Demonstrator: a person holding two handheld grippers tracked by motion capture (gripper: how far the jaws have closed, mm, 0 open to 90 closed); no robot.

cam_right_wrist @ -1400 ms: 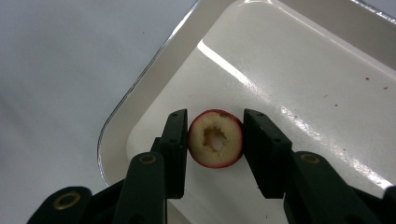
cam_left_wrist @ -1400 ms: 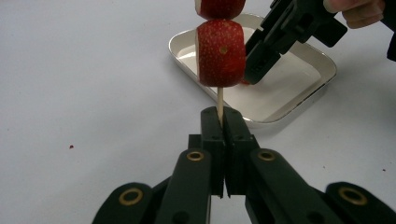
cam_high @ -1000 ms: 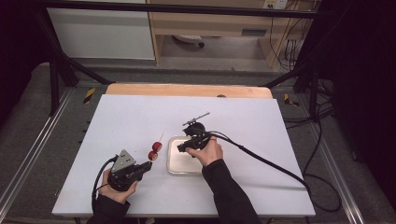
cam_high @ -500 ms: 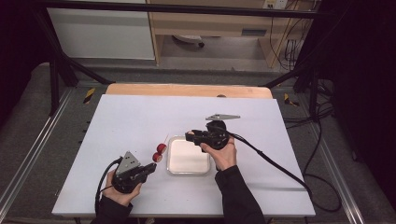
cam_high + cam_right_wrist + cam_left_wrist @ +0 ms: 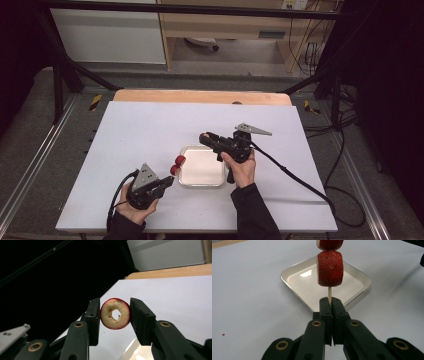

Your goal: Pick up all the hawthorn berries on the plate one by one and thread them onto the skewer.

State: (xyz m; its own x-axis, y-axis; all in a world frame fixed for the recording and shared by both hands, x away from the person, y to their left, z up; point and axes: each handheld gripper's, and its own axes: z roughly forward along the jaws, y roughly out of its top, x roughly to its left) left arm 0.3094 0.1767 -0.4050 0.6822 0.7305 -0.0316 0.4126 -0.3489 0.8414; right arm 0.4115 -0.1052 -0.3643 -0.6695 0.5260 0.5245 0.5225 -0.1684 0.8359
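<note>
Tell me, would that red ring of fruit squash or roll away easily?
Probably soft: the fruit ring shows pale, spongy flesh around its hole, so the right gripper, pinching its rim, could crush it. Being round, it might roll if set on edge. The red pieces threaded on the skewer suggest it pierces easily.

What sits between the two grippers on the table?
In the high view, a white tray lies between the left gripper and the right gripper. The left one's skewer of red fruit pieces reaches to its edge.

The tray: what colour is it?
White tray, glossy with a pale rim; clearest in the left gripper view.
</note>
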